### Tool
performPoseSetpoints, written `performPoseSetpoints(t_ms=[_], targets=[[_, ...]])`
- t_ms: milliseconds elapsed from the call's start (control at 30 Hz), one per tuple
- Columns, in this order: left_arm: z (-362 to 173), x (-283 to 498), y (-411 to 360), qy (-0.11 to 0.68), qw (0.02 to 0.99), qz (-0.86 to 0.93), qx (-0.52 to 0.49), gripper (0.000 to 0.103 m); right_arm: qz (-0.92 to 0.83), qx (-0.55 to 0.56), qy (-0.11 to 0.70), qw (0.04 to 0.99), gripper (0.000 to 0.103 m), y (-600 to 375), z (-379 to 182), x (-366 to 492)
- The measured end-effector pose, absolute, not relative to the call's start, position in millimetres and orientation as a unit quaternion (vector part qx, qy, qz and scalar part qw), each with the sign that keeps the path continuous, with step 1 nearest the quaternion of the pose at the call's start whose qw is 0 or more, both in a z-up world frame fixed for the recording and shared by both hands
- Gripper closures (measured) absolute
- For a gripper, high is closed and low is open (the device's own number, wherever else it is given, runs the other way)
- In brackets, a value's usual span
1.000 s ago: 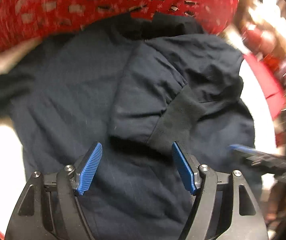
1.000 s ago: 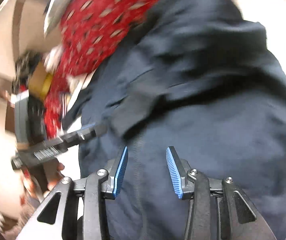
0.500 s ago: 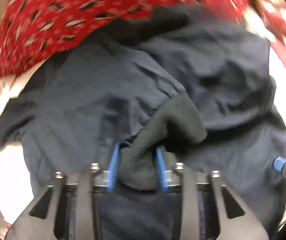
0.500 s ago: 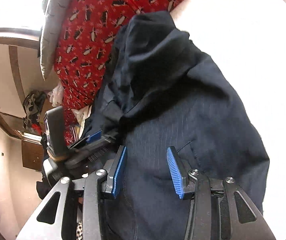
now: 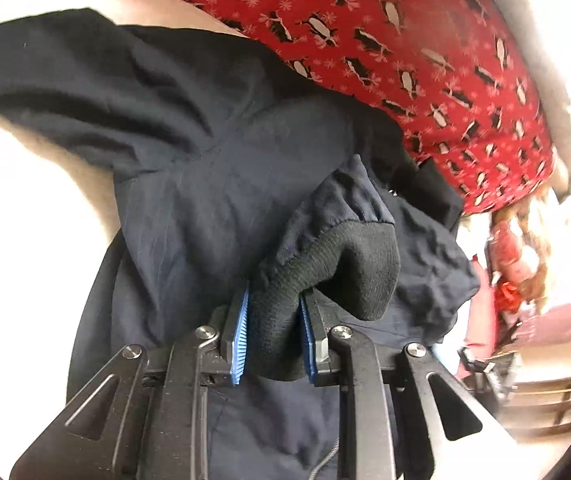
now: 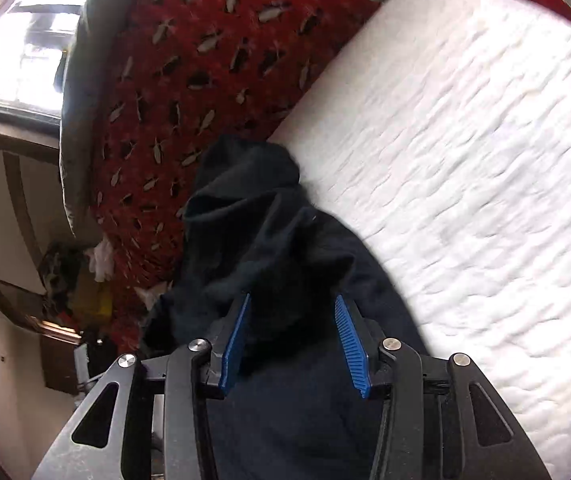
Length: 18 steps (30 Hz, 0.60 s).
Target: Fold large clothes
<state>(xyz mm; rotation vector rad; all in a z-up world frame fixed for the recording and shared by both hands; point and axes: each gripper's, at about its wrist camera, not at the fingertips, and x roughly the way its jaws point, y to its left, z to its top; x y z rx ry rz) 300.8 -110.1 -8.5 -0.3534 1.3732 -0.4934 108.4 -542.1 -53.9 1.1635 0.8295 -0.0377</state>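
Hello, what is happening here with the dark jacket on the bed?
A person with a gripper in each hand is folding a dark navy jacket on a white mattress. The left gripper has just closed on the black ribbed cuff of one sleeve and holds it pinched. The right gripper is open, its blue pads either side of dark cloth without pressing it. A red patterned blanket lies behind the jacket.

Dark navy jacket lies crumpled on the white mattress, its upper edge against the red patterned blanket. One sleeve is doubled over, its black ribbed cuff raised off the body.
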Motion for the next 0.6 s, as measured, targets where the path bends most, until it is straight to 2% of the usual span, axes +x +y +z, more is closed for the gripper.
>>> performPoseSetpoints(t_ms=[100,167,300,333,367,400,533,600], targets=[[3.0,299.9,-92.8,0.611,0.735,-0.224,-0.193,0.084,-0.005,0.567,0.372,0.735,0.056,-535.6,-67.6,118.5],[11.9,304.3,-82.1,0.599,0.74,-0.221,-0.214,0.084,-0.025,0.578,0.364,0.73,0.052,-536.2,-74.0,120.3],[18.7,310.4,-67.9,0.592,0.745,-0.211,-0.223,0.084,-0.045,0.618,0.339,0.708,0.052,-535.5,-87.5,122.6],[18.2,310.9,-66.5,0.595,0.742,-0.212,-0.226,0.084,-0.041,0.619,0.33,0.712,0.058,-534.6,-86.2,124.5],[17.1,311.5,-66.5,0.598,0.738,-0.214,-0.23,0.084,-0.021,0.618,0.32,0.718,0.082,-532.9,-84.7,128.6],[15.7,312.1,-67.4,0.602,0.734,-0.213,-0.232,0.083,-0.01,0.615,0.322,0.72,0.094,-532.0,-83.9,132.3],[10.5,312.4,-69.4,0.613,0.716,-0.227,-0.247,0.083,0.0,0.596,0.311,0.741,0.098,-539.6,-69.9,120.8],[10.3,306.3,-71.3,0.618,0.705,-0.242,-0.249,0.083,0.013,0.606,0.279,0.745,0.099,-552.7,-56.9,100.8]])
